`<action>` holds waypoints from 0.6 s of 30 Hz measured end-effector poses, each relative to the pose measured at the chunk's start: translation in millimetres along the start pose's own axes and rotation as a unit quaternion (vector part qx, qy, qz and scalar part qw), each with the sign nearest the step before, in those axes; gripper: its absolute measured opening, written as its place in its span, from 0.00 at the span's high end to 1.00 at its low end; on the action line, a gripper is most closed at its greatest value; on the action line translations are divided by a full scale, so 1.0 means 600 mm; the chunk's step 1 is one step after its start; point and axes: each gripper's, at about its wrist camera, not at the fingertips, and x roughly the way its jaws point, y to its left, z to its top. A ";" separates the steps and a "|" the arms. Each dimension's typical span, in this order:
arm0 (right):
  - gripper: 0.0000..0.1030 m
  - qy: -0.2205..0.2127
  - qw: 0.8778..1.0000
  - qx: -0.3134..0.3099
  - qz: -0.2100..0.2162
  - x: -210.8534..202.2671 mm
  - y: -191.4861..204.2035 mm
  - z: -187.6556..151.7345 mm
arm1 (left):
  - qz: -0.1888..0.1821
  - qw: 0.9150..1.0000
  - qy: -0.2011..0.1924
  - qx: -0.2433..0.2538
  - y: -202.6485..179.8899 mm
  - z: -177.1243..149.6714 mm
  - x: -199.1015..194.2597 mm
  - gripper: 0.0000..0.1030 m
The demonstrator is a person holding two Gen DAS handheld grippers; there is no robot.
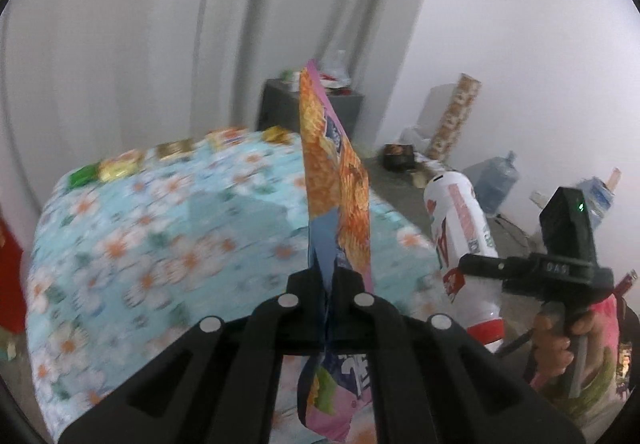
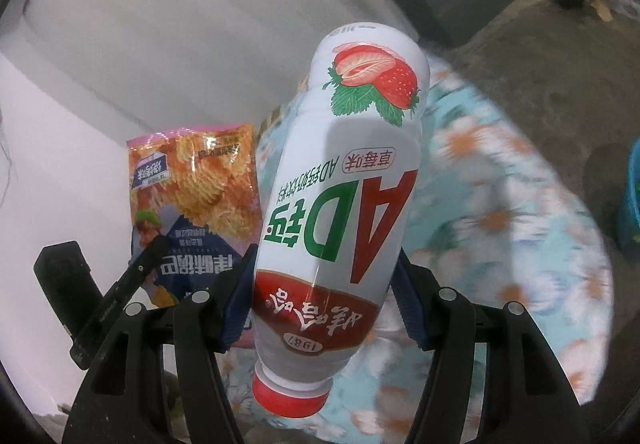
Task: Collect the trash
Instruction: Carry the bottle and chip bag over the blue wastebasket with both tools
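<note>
My left gripper (image 1: 325, 276) is shut on a pink and orange chip bag (image 1: 336, 180), which stands up edge-on between the fingers, lifted above the floral-covered table (image 1: 160, 244). In the right wrist view the same chip bag (image 2: 192, 180) shows flat at the left, beside the left gripper's body. My right gripper (image 2: 324, 292) is shut on a white strawberry drink bottle (image 2: 344, 184), held with its red cap toward the camera. In the left wrist view that bottle (image 1: 464, 240) is at the right, with the right gripper (image 1: 480, 268) and a hand below it.
Several small snack packets (image 1: 120, 168) line the table's far edge. A dark cabinet (image 1: 308, 112) with clutter stands behind it by the curtain. Water jugs (image 1: 496, 180), a patterned roll and boxes sit on the floor by the right wall. A blue bin (image 2: 632, 200) sits at the right edge.
</note>
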 end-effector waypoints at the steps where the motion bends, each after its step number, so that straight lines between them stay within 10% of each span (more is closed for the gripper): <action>1: 0.43 -0.011 1.000 0.007 0.001 -0.022 -0.012 -0.006 | -0.005 1.000 0.000 0.007 -0.019 0.004 0.004 1.00; 10: 0.43 -0.105 0.987 0.117 -0.019 -0.197 -0.189 -0.038 | -0.091 0.990 0.006 0.111 -0.236 0.058 0.117 1.00; 18: 0.43 -0.180 0.946 0.247 -0.110 -0.332 -0.384 -0.100 | -0.155 0.967 0.117 0.162 -0.436 0.036 0.332 1.00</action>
